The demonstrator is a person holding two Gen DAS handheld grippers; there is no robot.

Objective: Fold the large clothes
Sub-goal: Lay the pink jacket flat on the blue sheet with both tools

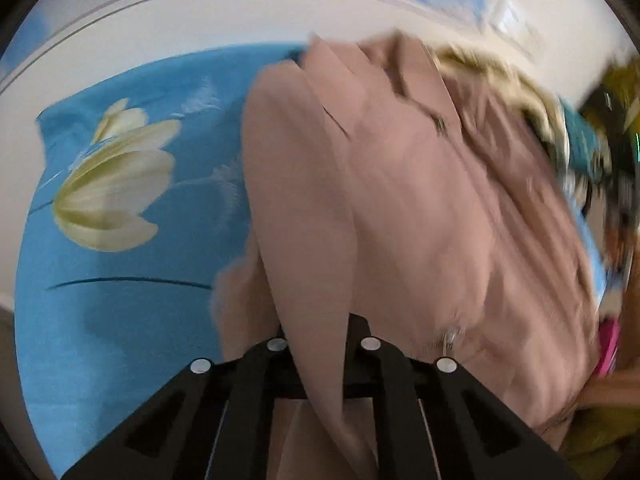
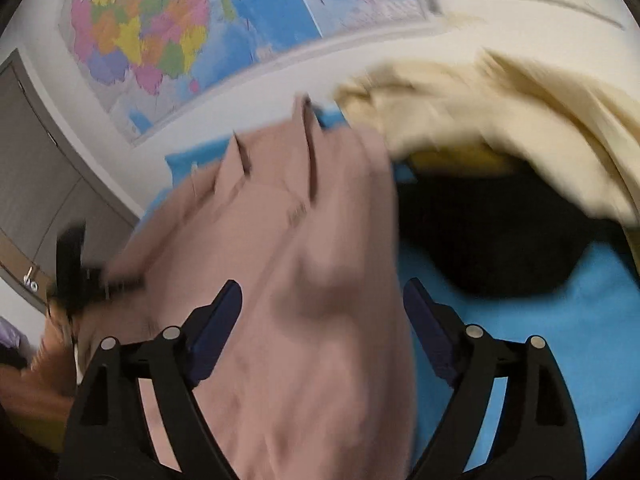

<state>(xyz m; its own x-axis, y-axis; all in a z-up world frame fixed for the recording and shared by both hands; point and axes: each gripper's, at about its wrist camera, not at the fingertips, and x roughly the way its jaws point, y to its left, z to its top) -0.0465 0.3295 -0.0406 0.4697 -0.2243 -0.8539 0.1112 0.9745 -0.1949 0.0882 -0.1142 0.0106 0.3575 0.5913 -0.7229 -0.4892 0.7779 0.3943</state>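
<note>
A large dusty-pink garment (image 1: 420,200) lies rumpled on the blue flowered sheet (image 1: 120,280). My left gripper (image 1: 323,336) is shut on a fold of it, and the cloth runs down between the black fingers. In the right wrist view the same pink garment (image 2: 312,240) fills the gap of my right gripper (image 2: 322,320). That gripper is open, its blue pads (image 2: 216,332) standing wide on either side of the cloth. Both views are blurred.
A cream garment (image 2: 500,112) and a black garment (image 2: 500,240) are piled to the right on the blue sheet (image 2: 560,340). A coloured map (image 2: 160,32) hangs on the white wall behind. A hand (image 2: 36,380) shows at the left edge.
</note>
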